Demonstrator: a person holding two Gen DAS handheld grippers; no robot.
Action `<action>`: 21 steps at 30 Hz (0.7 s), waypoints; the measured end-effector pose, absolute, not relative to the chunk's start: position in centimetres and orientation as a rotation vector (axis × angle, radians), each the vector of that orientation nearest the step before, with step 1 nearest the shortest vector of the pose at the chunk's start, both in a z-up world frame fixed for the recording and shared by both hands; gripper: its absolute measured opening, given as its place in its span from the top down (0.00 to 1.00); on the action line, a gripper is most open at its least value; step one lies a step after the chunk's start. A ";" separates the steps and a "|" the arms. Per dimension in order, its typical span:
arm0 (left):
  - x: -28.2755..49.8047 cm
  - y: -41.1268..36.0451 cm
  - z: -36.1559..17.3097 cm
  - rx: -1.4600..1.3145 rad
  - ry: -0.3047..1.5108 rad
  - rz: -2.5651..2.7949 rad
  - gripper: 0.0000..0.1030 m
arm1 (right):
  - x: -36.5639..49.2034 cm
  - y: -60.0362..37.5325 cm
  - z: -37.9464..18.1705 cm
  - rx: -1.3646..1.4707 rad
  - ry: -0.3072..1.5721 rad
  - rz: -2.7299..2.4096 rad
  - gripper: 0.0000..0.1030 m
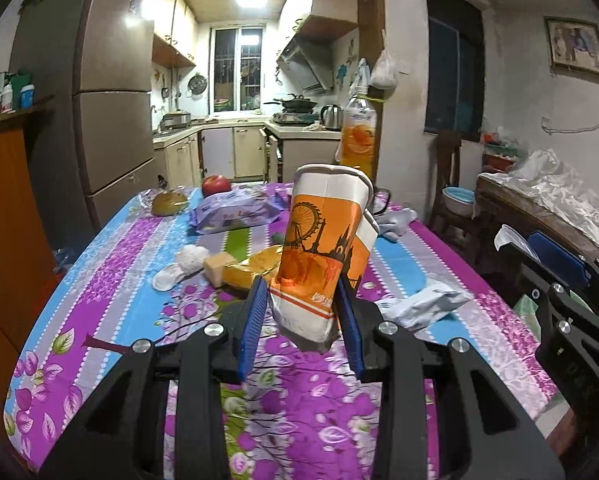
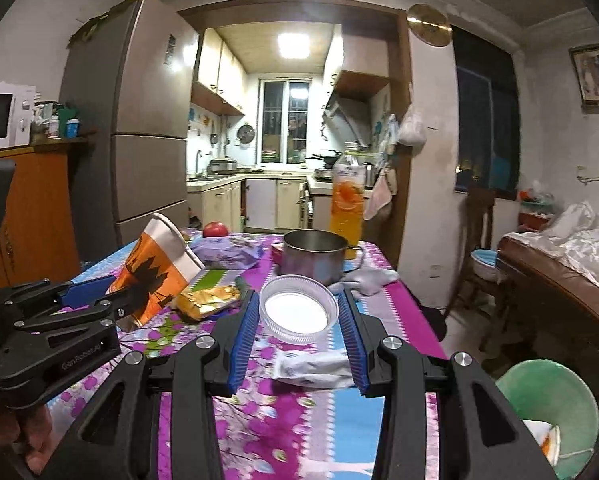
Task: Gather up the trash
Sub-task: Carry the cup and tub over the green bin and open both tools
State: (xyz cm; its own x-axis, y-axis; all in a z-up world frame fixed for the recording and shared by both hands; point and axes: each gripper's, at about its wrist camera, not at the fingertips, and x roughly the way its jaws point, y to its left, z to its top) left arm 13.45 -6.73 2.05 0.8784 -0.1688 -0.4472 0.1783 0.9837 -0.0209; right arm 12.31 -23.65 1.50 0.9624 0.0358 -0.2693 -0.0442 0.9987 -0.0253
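My left gripper [image 1: 303,312] is shut on a squashed orange and white paper cup [image 1: 323,248] and holds it tilted above the flowered tablecloth [image 1: 111,276]. The cup also shows at the left of the right wrist view [image 2: 155,272]. My right gripper [image 2: 297,320] is shut on a clear plastic cup [image 2: 298,308], held rim toward the camera above the table. A crumpled white wrapper [image 2: 315,368] lies on the cloth under the right gripper; it also shows in the left wrist view [image 1: 423,304]. A yellow foil wrapper [image 2: 207,300] lies left of it.
A green bin [image 2: 551,404] with a paper cup inside stands on the floor at the lower right. On the table are a steel pot [image 2: 313,254], an orange drink bottle [image 2: 345,204], a purple packet [image 1: 235,210], an apple [image 1: 216,184] and a white tissue ball [image 1: 191,258].
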 end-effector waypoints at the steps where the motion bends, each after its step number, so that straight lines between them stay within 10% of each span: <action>1: 13.3 -7.2 2.1 0.023 0.462 -0.189 0.67 | 11.8 -24.3 1.5 -0.030 0.272 0.026 0.60; 21: 11.0 -22.7 3.7 0.078 0.440 -0.459 0.67 | 4.4 -40.8 2.5 -0.007 0.283 -0.309 0.59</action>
